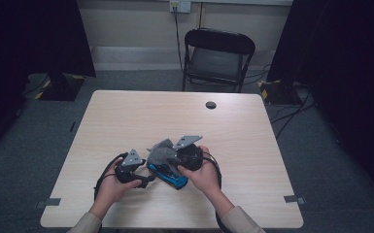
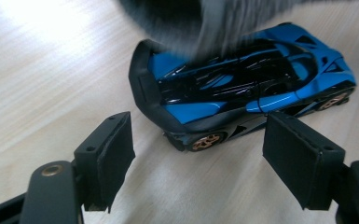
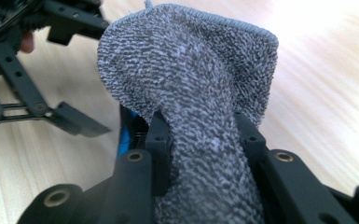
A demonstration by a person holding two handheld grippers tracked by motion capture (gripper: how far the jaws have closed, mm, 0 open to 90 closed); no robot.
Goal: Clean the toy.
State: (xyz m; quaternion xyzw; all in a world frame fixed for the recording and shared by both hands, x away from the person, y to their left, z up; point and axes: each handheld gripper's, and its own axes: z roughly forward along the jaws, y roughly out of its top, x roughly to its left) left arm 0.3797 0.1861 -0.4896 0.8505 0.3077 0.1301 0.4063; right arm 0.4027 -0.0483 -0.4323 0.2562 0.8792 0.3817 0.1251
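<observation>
Two hand-held grippers work near the surface's (image 1: 126,121) front edge: right hand-held gripper (image 3: 204,140) clenches a grey cloth (image 3: 191,79), wiping the blue toy car (image 2: 242,88); left hand-held gripper (image 2: 198,154), released, must steady it next.

The high view looks forward and down from above the person's side, taking in the whole surface (image 1: 126,121) from afar. The left gripper view sits low and close, facing the toy car (image 2: 242,88). The right gripper view looks closely along a grey cloth (image 3: 200,93). All three share car and cloth.
</observation>
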